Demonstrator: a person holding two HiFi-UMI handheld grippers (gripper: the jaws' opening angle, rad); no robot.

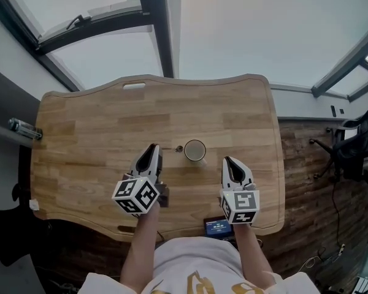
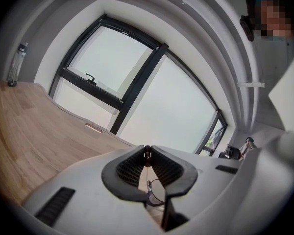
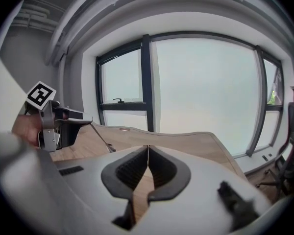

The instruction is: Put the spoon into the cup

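A pale cup (image 1: 195,150) stands upright near the middle of the wooden table (image 1: 98,133). My left gripper (image 1: 155,148) is just left of it, shut on a thin metal spoon (image 1: 177,148) whose small bowl points at the cup's left side, a short gap away. In the left gripper view the spoon (image 2: 147,154) is pinched between the ribbed pads (image 2: 132,166). The right gripper view shows that gripper (image 3: 83,117) at the left with the spoon (image 3: 106,144) slanting down toward the tabletop. My right gripper (image 1: 227,160) hovers right of the cup, shut and empty (image 3: 148,151).
A small bottle (image 1: 21,128) lies at the table's left edge. A device with a blue screen (image 1: 218,226) sits at the front edge by the person's body. An office chair (image 1: 349,149) stands on the floor to the right. Windows run behind the table.
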